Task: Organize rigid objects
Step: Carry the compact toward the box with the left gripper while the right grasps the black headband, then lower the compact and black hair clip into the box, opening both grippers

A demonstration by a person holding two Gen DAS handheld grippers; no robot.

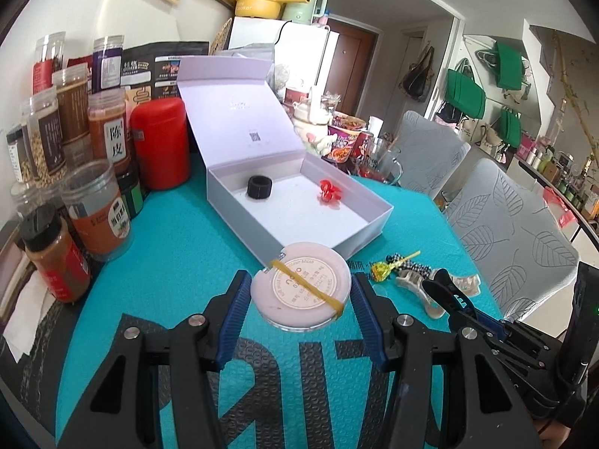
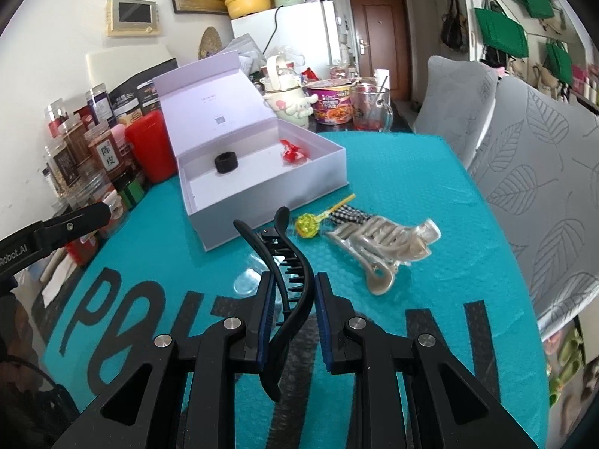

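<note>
**Two items held above the mat, box not yet reached**

A round blush compact (image 1: 301, 287) is pinched by the left gripper (image 1: 299, 295); a black hair claw (image 2: 290, 280) is clamped by the right gripper (image 2: 290, 299). The compact could be dropped short of the white box (image 1: 368, 220) if its smooth rim slips. The beige claw (image 2: 385, 243) is seen clearly only in the right view

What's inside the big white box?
Inside the white box sit a black ring near the back and a shiny red thing off to the right. The rest of the floor looks bare, though the near wall hides a strip along the front.
</note>
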